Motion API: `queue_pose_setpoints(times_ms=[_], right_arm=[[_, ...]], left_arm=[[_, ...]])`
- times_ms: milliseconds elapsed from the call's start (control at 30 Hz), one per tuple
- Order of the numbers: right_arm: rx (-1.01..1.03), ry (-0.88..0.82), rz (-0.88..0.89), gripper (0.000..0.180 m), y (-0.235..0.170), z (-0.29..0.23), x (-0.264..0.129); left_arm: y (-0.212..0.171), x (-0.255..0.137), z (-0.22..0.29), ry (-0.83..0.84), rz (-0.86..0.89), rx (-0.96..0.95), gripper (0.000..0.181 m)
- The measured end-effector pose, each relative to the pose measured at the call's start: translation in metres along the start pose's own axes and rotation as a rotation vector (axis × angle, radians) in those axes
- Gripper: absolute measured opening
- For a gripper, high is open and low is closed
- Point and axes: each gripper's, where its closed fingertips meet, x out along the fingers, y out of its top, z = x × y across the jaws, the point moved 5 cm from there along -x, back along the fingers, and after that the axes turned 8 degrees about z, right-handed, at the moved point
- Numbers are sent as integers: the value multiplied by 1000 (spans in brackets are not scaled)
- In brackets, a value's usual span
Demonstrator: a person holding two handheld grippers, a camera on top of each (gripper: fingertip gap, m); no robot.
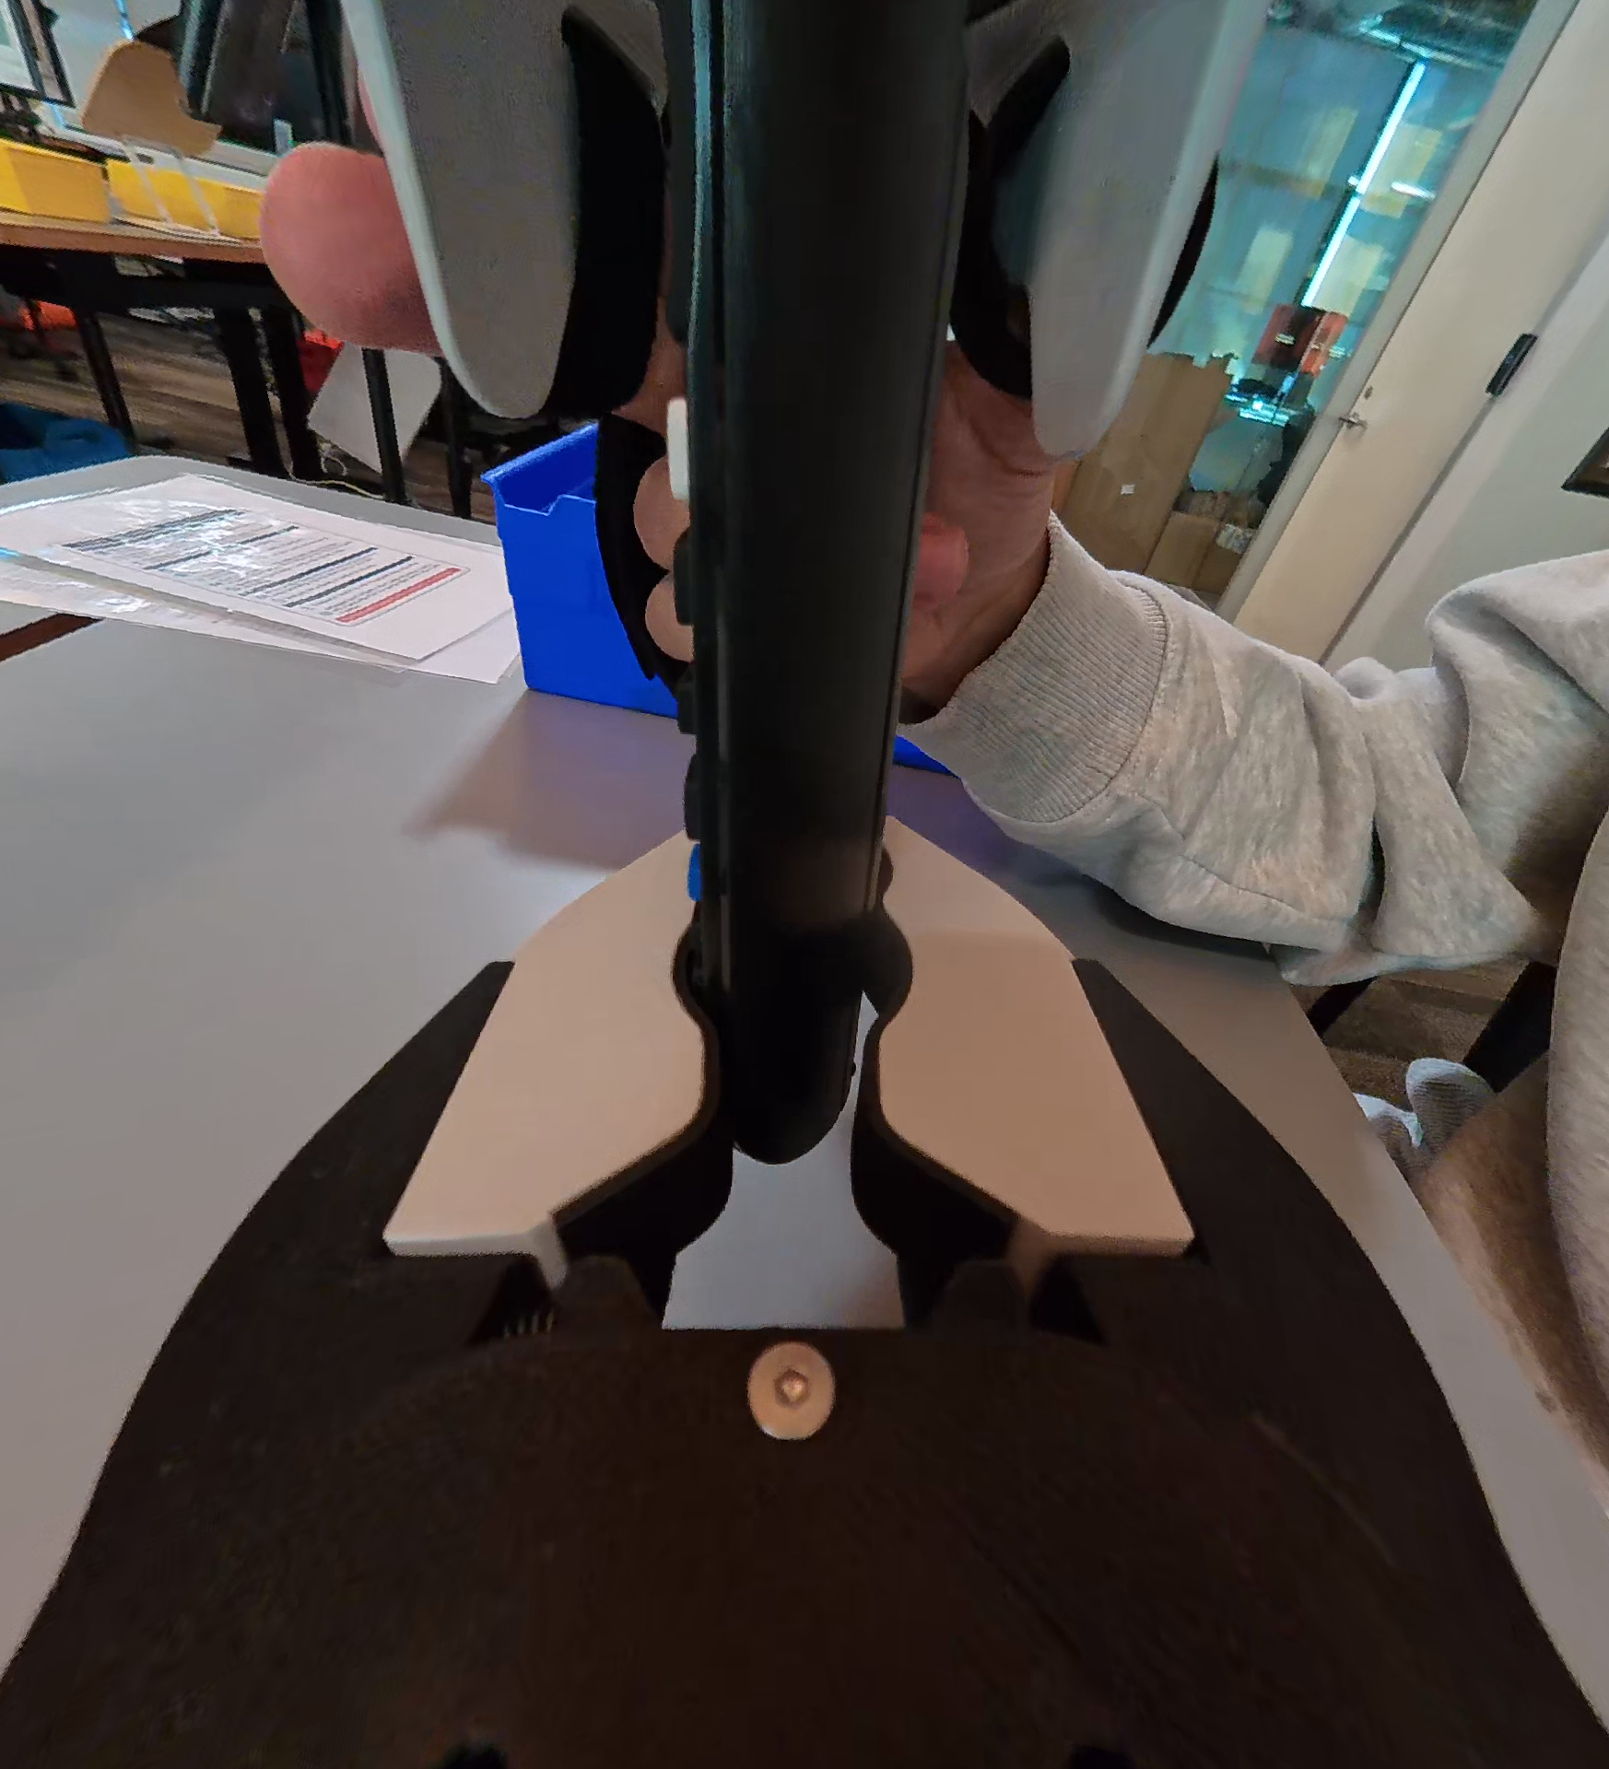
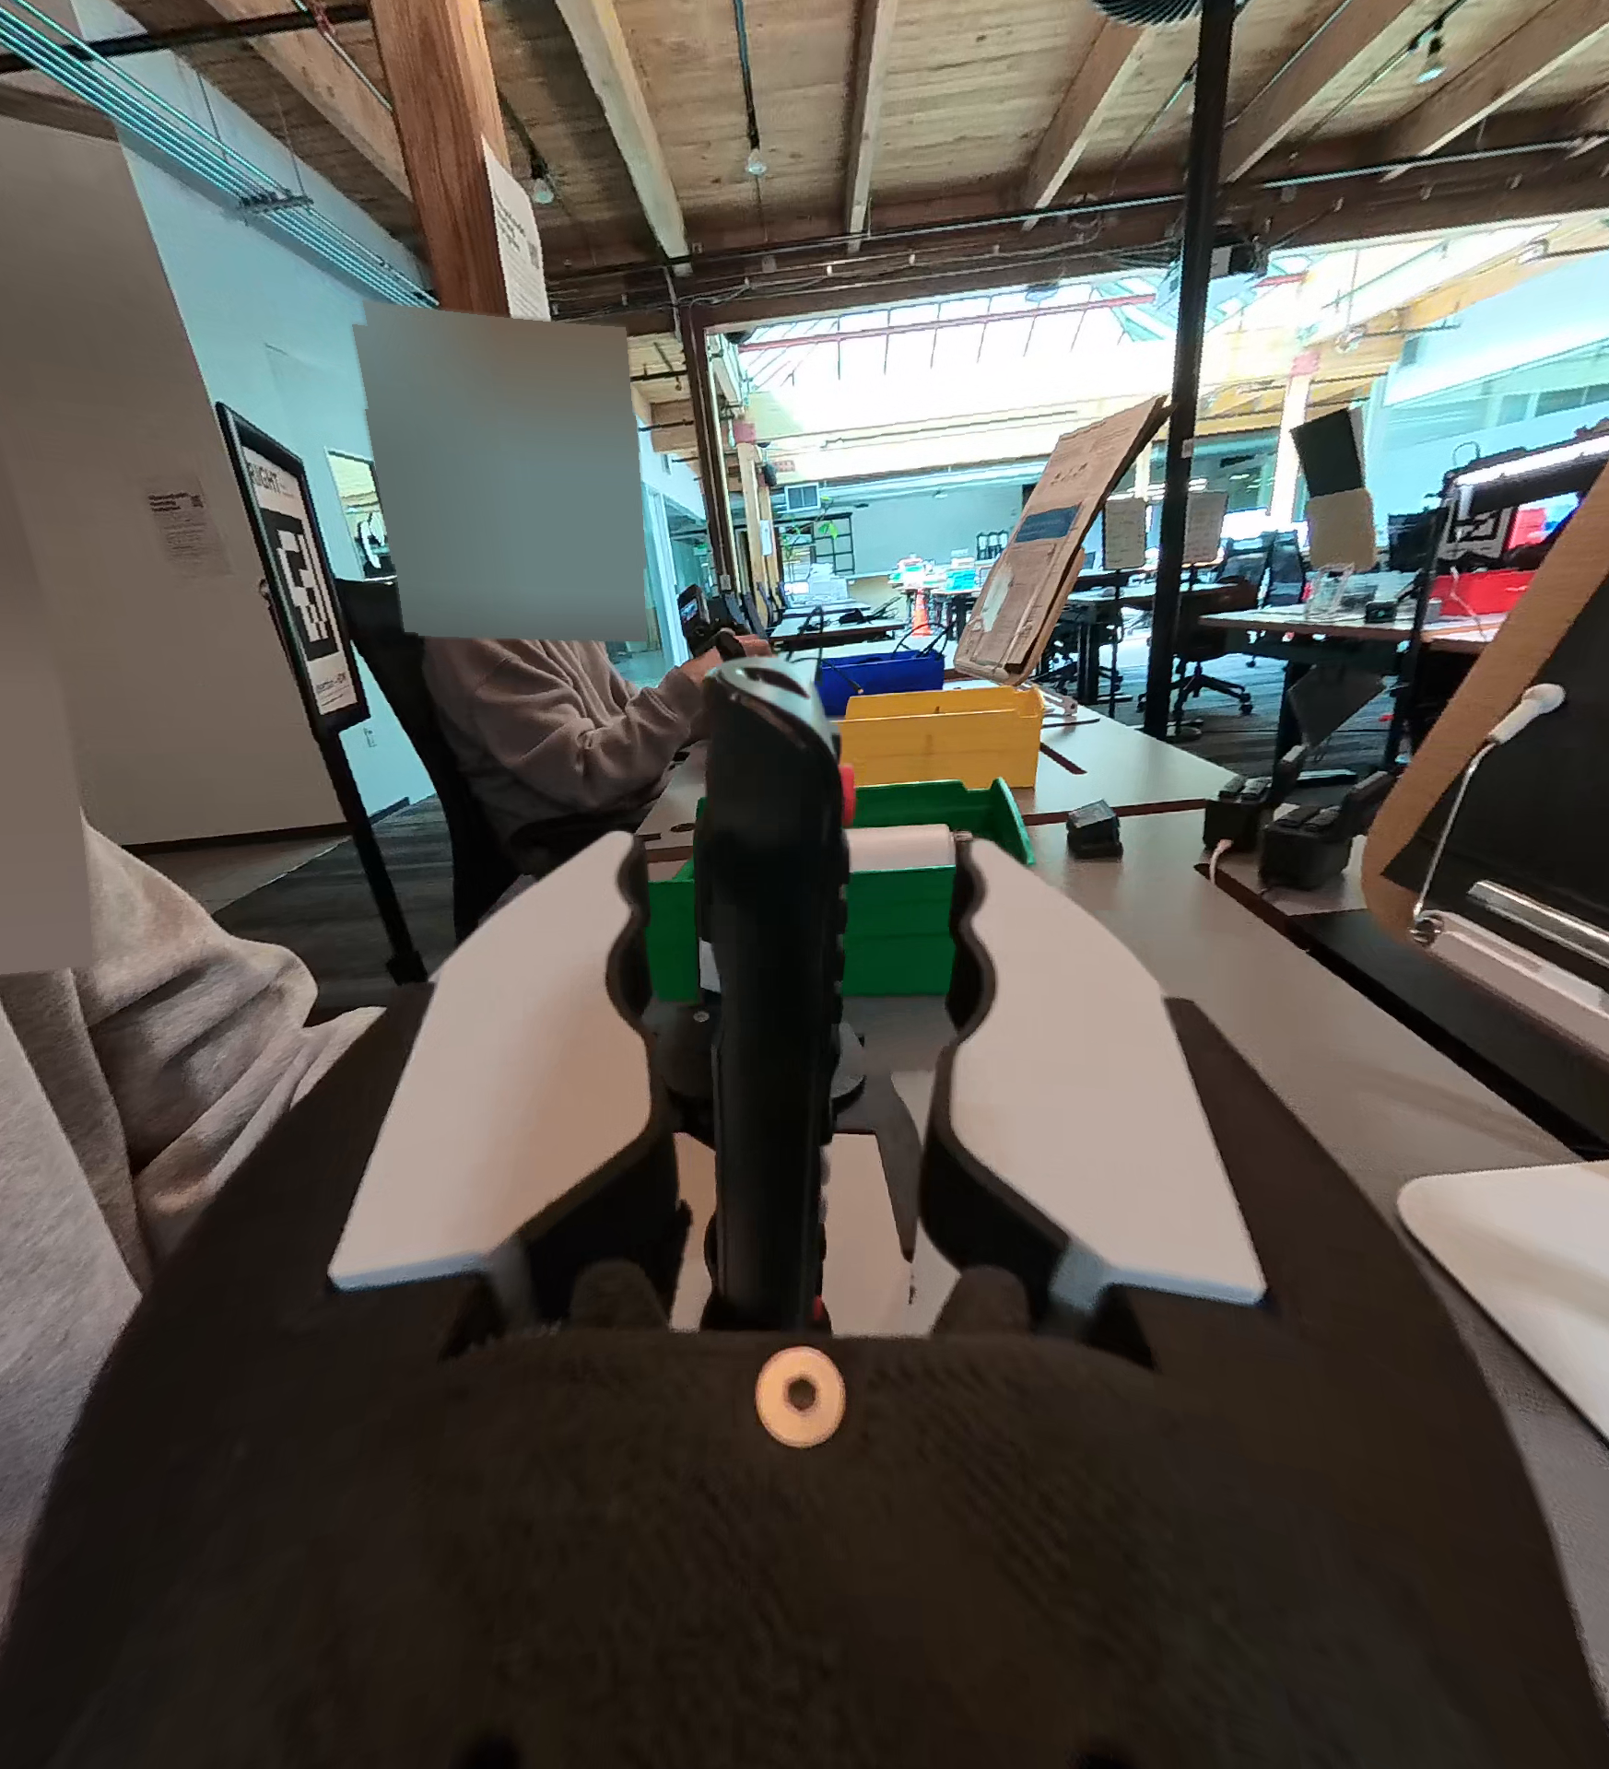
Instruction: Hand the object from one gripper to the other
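A long black remote control (image 1: 810,574) stands on end between both grippers above the grey table (image 1: 207,909). My left gripper (image 1: 786,919) is shut on the remote's lower end, its white fingers (image 1: 590,1053) pressed against both sides. My right gripper (image 1: 786,421) faces it from the top of the left wrist view, held by a hand, fingers either side of the remote's other end. In the right wrist view the remote (image 2: 767,957) runs up between the right gripper's (image 2: 796,852) spread fingers (image 2: 513,1053). Gaps show on both sides, so it is open.
A blue bin (image 1: 552,574) and a laminated sheet (image 1: 236,565) lie on the table behind the remote. A grey sleeve (image 1: 1212,766) reaches in from the right. A green bin (image 2: 896,919), a yellow bin (image 2: 944,737) and a seated person (image 2: 542,737) are beyond. The gap from one gripper's tips to the other's is roughly 12 cm.
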Motion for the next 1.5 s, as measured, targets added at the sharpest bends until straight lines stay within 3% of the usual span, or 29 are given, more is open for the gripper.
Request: queue_pose_setpoints(times_ms=[267, 600, 767, 1000, 1133, 1300, 1500], right_arm=[[47, 61, -41, 27, -2, -5, -2], [-2, 50, -54, 26, -2, -7, -1], [-29, 15, -83, 26, -6, -3, -1], [-9, -8, -83, 26, -9, 3, -3], [-4, -10, -87, 26, -11, 3, -3], [5, 4, -104, 26, -17, 2, 0], [17, 34, -136, 26, -26, -2, 5]], left_arm=[[-2, 2, 1, -10, -15, 0, 26], [-2, 2, 0, 1, -7, -7, 27], [2, 1, -2, 26, 21, -9, 56], [13, -6, -5, 58, 99, -2, 70], [22, -13, -6, 55, 171, -15, 69], [26, -18, -4, 6, 205, -44, 49], [28, -19, -4, 11, 213, -32, 44]])
